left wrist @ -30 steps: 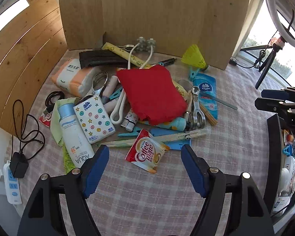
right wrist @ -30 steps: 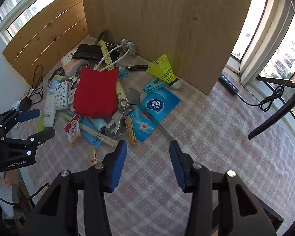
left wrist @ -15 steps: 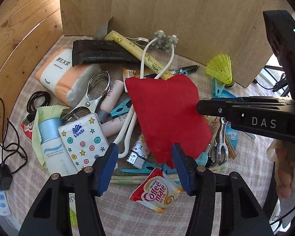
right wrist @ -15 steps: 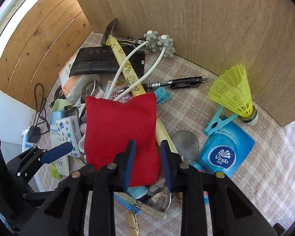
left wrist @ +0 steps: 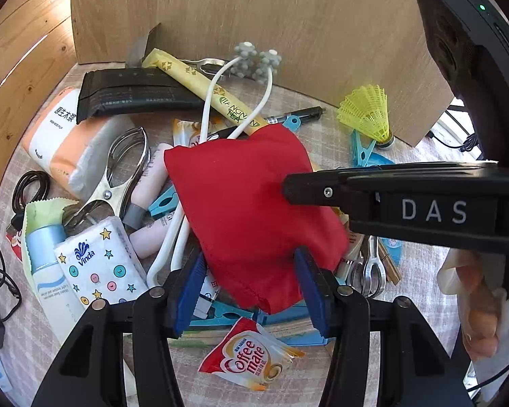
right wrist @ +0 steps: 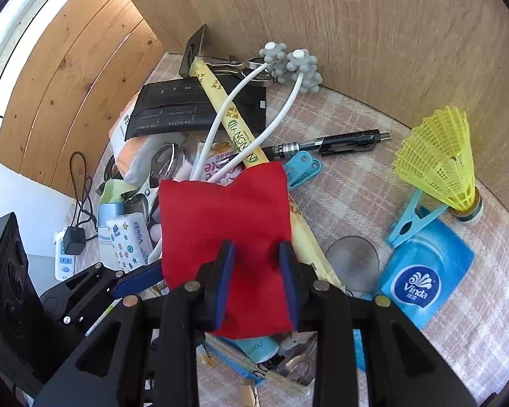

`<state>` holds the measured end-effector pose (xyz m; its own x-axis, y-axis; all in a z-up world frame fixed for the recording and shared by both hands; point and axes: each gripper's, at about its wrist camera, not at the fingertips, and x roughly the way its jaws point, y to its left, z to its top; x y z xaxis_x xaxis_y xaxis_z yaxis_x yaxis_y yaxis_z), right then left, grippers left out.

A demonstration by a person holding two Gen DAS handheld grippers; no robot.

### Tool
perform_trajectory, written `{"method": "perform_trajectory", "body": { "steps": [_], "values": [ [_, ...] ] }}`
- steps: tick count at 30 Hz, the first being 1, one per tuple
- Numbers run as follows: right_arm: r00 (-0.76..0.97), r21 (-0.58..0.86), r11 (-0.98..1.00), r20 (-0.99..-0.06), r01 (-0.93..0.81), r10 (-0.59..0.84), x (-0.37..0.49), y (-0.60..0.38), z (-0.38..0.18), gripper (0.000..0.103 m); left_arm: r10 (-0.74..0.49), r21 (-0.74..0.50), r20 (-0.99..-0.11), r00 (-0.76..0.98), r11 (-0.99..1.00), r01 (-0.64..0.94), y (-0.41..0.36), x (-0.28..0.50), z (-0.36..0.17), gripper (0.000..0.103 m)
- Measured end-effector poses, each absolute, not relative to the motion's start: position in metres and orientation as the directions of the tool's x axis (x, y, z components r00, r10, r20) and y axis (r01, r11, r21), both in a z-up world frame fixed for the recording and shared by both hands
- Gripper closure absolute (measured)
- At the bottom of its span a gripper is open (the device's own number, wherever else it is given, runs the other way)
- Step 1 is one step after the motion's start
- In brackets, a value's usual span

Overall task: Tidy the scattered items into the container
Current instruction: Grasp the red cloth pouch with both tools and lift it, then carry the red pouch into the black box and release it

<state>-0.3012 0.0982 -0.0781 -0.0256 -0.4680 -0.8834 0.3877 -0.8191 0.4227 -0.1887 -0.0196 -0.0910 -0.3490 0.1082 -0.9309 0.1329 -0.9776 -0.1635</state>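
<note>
Both tongs straddle the red cloth bag: left tongs (left wrist: 247, 288) at its near corner, right tongs (right wrist: 256, 283) opening over its middle, neither visibly pinching it yet.

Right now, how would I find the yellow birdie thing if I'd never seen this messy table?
Start at the big wooden board standing at the back of the checked tablecloth. Follow its bottom edge away from the pile with the red cloth, out to the open side. The shuttlecock lies there by a blue clothes peg, the only bright yellow netted cone with a small round cap.
</note>
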Motion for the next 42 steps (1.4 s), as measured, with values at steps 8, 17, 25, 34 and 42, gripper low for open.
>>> {"method": "perform_trajectory", "body": {
  "steps": [8,17,25,34,42],
  "values": [
    [0.032,0.462,-0.798,-0.872,0.387,-0.489,-0.299,0.102,-0.087,0.057,0.119,-0.173,-0.928,-0.353,-0.977,0.124,-0.022,-0.185,-0.093,0.054],
    [0.017,0.487,-0.783,-0.853,0.388,-0.522,-0.279,0.1,-0.069,0.057,0.14,-0.198,-0.911,-0.387,-0.973,0.115,-0.02,-0.172,-0.073,0.06],
    [-0.025,0.485,-0.782,-0.844,0.39,-0.536,-0.243,0.129,-0.023,0.057,0.162,-0.209,-0.886,-0.434,-0.976,0.064,0.01,-0.143,-0.031,0.061],
    [-0.134,0.429,-0.837,-0.859,0.34,-0.494,-0.188,0.22,0.032,0.057,0.209,-0.19,-0.861,-0.464,-0.978,-0.088,0.102,-0.111,0.013,0.061],
    [-0.226,0.383,-0.888,-0.869,0.255,-0.44,-0.137,0.324,0.059,0.057,0.29,-0.191,-0.848,-0.444,-0.948,-0.255,0.197,-0.083,0.034,0.06]
  ]
}}
